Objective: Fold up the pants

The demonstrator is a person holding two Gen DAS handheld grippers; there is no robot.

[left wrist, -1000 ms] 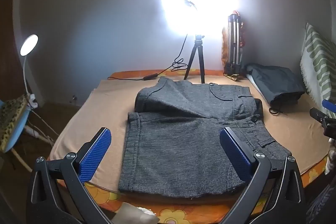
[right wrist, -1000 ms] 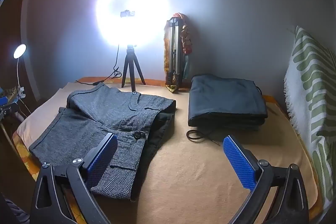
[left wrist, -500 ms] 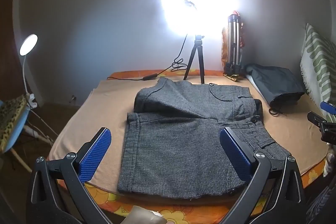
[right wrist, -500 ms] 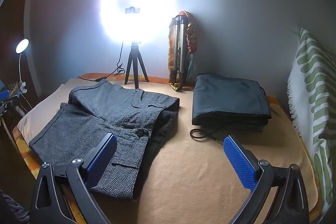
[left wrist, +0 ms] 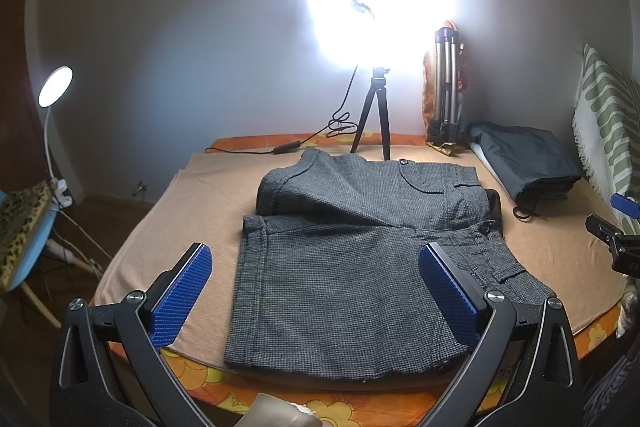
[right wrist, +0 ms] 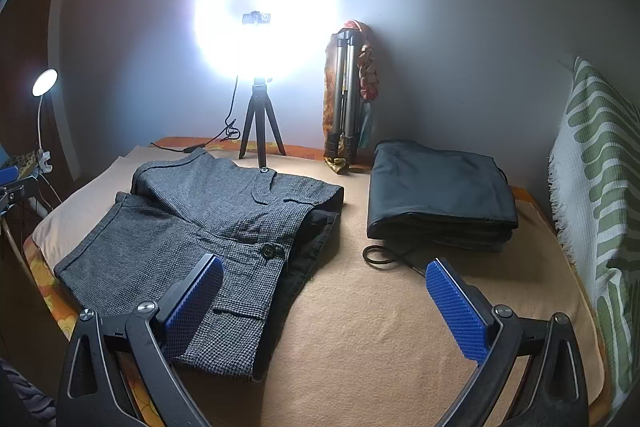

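Note:
Grey checked pants (left wrist: 352,255) lie spread on the tan blanket (left wrist: 192,195), legs pointing left, waist with a dark button at the right. They also show in the right wrist view (right wrist: 208,227), at the left. My left gripper (left wrist: 316,287) is open and empty, held above the near leg at the bed's front edge. My right gripper (right wrist: 324,303) is open and empty, above the blanket just right of the waistband. Its tip shows at the right edge of the left wrist view (left wrist: 616,227).
A folded dark garment (right wrist: 440,195) lies at the back right with a cord loop (right wrist: 378,255) in front. A ring light on a small tripod (right wrist: 262,131), a folded tripod (right wrist: 346,99) and a cable stand at the wall. A green-striped pillow (right wrist: 600,187) lines the right side. A desk lamp (left wrist: 54,95) stands left.
Both grippers have shifted slightly; the right one has drifted a little left and forward. The pants have not moved.

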